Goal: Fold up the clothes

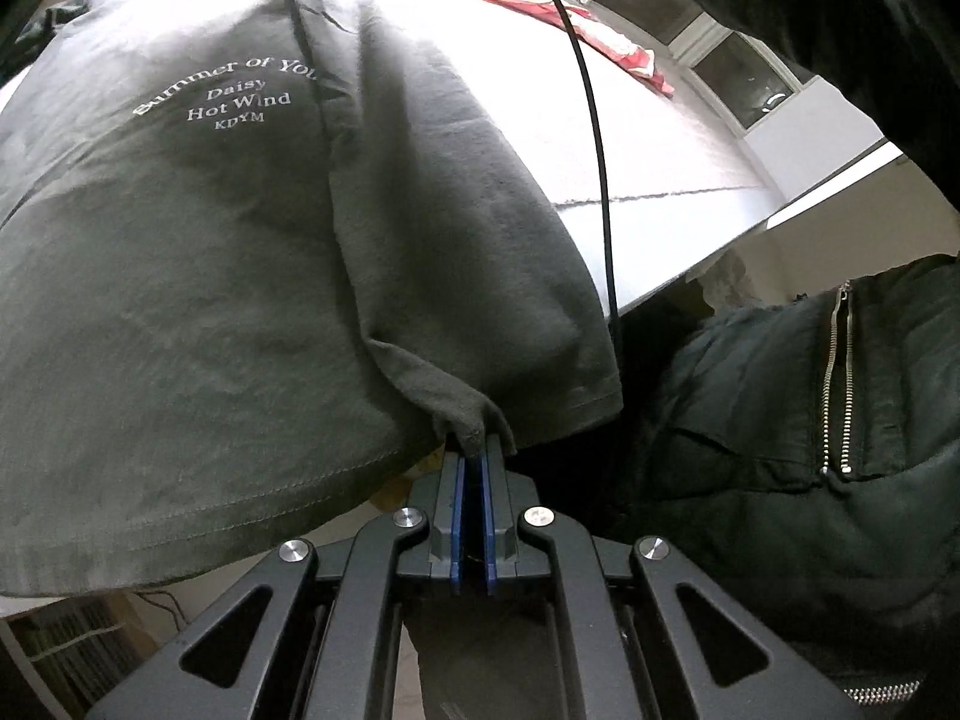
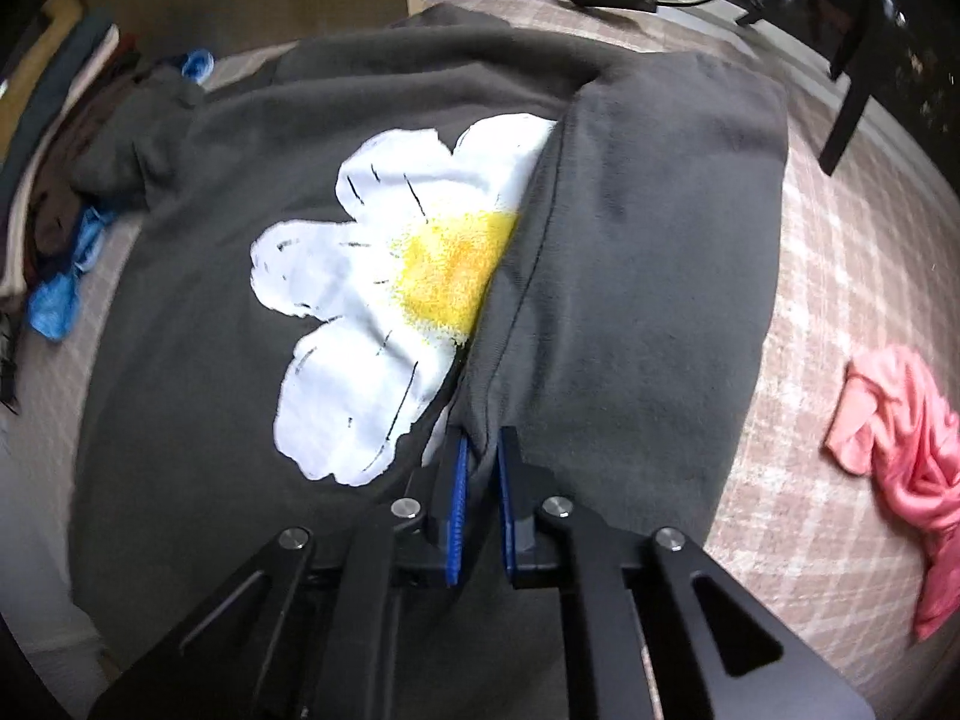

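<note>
A dark grey T-shirt [image 1: 198, 252] with white lettering lies spread on the pale table [image 1: 660, 138], its right side folded over. My left gripper [image 1: 475, 447] is shut on a bunched bit of its near hem at the table's front edge. In the right wrist view the same grey T-shirt [image 2: 648, 252] shows a big white and yellow daisy print [image 2: 384, 288], partly covered by a folded-over flap. My right gripper [image 2: 481, 447] is shut on the near edge of that flap, with cloth pinched between the blue pads.
A pink garment [image 2: 900, 444] lies crumpled on the checked surface to the right. A pile of clothes [image 2: 54, 228] sits at the far left. A red and white cloth [image 1: 576, 24] lies far back. A black cable [image 1: 594, 138] hangs across. A person's dark jacket [image 1: 810, 420] is close.
</note>
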Motion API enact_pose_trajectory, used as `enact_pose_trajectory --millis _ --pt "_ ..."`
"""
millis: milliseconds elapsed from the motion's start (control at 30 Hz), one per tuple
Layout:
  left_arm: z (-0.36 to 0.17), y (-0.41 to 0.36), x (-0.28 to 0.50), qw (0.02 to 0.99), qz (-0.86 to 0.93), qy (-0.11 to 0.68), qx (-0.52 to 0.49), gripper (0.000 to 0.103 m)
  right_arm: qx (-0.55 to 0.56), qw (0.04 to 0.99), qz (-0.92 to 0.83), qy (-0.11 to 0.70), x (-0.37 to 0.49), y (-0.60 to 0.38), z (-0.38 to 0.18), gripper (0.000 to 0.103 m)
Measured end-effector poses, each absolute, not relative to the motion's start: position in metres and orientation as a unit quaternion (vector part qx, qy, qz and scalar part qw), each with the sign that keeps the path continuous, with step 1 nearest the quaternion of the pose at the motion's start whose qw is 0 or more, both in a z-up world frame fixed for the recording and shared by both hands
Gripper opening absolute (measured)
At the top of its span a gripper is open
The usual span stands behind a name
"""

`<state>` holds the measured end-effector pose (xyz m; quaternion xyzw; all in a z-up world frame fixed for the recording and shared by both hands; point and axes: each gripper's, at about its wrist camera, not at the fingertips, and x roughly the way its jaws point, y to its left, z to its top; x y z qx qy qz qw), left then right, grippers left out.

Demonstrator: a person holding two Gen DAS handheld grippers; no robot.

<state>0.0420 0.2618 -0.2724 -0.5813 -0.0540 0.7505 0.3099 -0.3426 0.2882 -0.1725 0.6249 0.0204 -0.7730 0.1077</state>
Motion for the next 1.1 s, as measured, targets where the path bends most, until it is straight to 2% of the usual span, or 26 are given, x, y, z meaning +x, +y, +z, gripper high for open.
enact_pose_trajectory --millis 233,400,467,567,700,767,933,1100 --pt "-0.258 0.253 0.044 0.315 0.756 -0.060 -0.571 0.004 0.607 0.128 -0.783 -0.055 -0.344 0.295 -0.157 0.009" --pt "-0.274 0.245 0.039 0.301 0.750 -0.071 -0.584 0.004 0.620 0.119 -0.775 -0.018 -0.351 0.285 -0.171 0.010" --pt "-0.283 0.242 0.040 0.295 0.744 -0.077 -0.595 0.004 0.620 0.121 -0.776 0.003 -0.347 0.278 -0.173 0.019" --pt "-0.290 0.234 0.044 0.291 0.735 -0.089 -0.606 0.003 0.613 0.147 -0.775 -0.038 -0.335 0.287 -0.149 0.021" --pt "-0.278 0.221 0.058 0.279 0.740 -0.078 -0.607 0.004 0.546 0.198 -0.807 -0.105 -0.281 0.328 -0.073 0.021" --pt "-0.269 0.211 0.062 0.271 0.746 -0.073 -0.604 0.004 0.523 0.205 -0.819 -0.118 -0.256 0.345 -0.054 0.021" --pt "-0.251 0.200 0.060 0.274 0.760 -0.054 -0.587 0.004 0.504 0.168 -0.835 -0.141 -0.168 0.376 -0.051 0.019" --pt "-0.223 0.193 0.044 0.298 0.778 -0.039 -0.551 0.004 0.489 0.134 -0.851 -0.134 -0.077 0.394 -0.019 0.018"
